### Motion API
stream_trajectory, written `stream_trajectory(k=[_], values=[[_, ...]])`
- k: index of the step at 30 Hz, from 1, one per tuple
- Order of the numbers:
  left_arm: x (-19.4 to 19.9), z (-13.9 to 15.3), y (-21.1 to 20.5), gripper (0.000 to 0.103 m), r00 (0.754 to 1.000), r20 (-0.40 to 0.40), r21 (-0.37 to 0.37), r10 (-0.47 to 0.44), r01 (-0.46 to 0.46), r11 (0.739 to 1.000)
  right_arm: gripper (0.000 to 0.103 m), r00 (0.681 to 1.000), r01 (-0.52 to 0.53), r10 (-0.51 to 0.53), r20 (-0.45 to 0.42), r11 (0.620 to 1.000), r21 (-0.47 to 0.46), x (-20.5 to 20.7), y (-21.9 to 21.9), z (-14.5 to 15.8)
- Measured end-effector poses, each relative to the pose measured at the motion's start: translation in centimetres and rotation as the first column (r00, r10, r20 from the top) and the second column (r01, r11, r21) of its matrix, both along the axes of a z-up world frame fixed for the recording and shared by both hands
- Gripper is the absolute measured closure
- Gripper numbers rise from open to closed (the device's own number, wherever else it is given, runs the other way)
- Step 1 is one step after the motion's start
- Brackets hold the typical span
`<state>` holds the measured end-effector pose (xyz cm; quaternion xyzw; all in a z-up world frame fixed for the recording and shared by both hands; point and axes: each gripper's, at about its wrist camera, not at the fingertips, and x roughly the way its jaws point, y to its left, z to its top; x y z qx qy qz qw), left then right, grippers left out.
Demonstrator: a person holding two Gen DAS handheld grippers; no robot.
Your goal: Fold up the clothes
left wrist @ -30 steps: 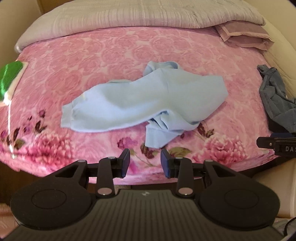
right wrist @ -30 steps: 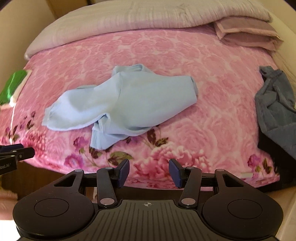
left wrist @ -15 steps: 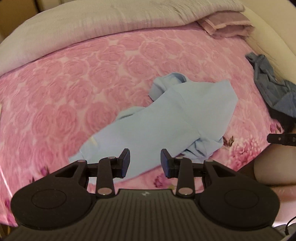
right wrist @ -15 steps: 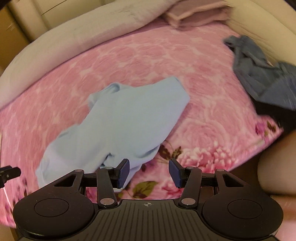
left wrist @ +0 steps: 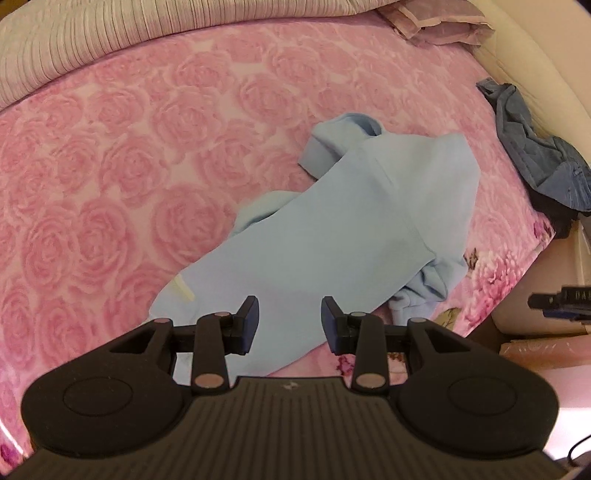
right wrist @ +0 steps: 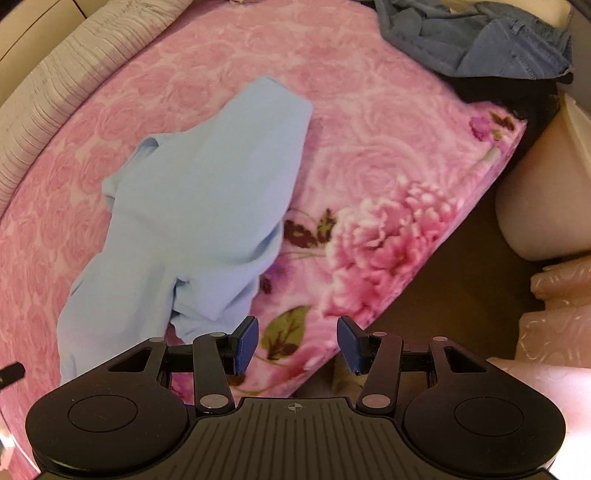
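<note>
A light blue garment (left wrist: 343, 229) lies crumpled on the pink rose-patterned bed cover (left wrist: 110, 177). It also shows in the right wrist view (right wrist: 199, 206). My left gripper (left wrist: 289, 317) is open and empty, hovering just above the garment's near end. My right gripper (right wrist: 297, 339) is open and empty, above the bed's front edge, just right of the garment's bunched lower part. The tip of the right gripper shows at the right edge of the left wrist view (left wrist: 561, 297).
A grey-blue garment (right wrist: 476, 40) lies in a heap at the bed's right corner, also in the left wrist view (left wrist: 535, 155). A striped beige quilt (left wrist: 110, 37) and a mauve pillow (left wrist: 439, 18) lie along the far side. Cream and pink furniture (right wrist: 546, 221) stands right of the bed.
Both grippers have moved forward and down over the bed, closer to the blue garment, and turned so the bed appears rotated. Both stay open. The garment has not moved.
</note>
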<state>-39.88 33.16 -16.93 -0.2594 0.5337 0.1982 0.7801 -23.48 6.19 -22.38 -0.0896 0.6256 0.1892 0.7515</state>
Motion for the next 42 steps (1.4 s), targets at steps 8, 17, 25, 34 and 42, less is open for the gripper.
stream_trajectory(k=[8,17,25,34,42], values=[[-1.7,-5.1,3.0,0.063,0.998,0.032,0.038,-0.046,0.045,0.998,0.051,1.0,-0.014,0.013,-0.013,0.999,-0.047,0.6,3.4,-2.2],[0.5,-12.0,6.9,0.051,0.972,0.019,0.046,-0.234,0.233,0.971,0.049,1.0,-0.01,0.011,0.007,0.991,-0.13,2.3,3.9,-2.8],[-1.1,-12.5,4.1,0.103,0.908,0.066,-0.002,-0.415,0.416,0.91,0.049,0.999,-0.032,0.033,0.007,0.986,-0.165,2.8,3.8,-2.8],[-7.8,-10.3,-3.7,0.102,0.925,0.256,-0.346,-0.281,0.359,0.866,0.049,0.994,-0.109,0.109,-0.008,0.983,-0.146,2.2,6.4,-2.7],[-12.8,-12.5,-4.5,0.1,0.996,0.002,-0.341,-0.087,0.083,0.936,0.048,0.967,-0.249,0.255,0.03,0.96,-0.129,0.7,11.2,-4.3]])
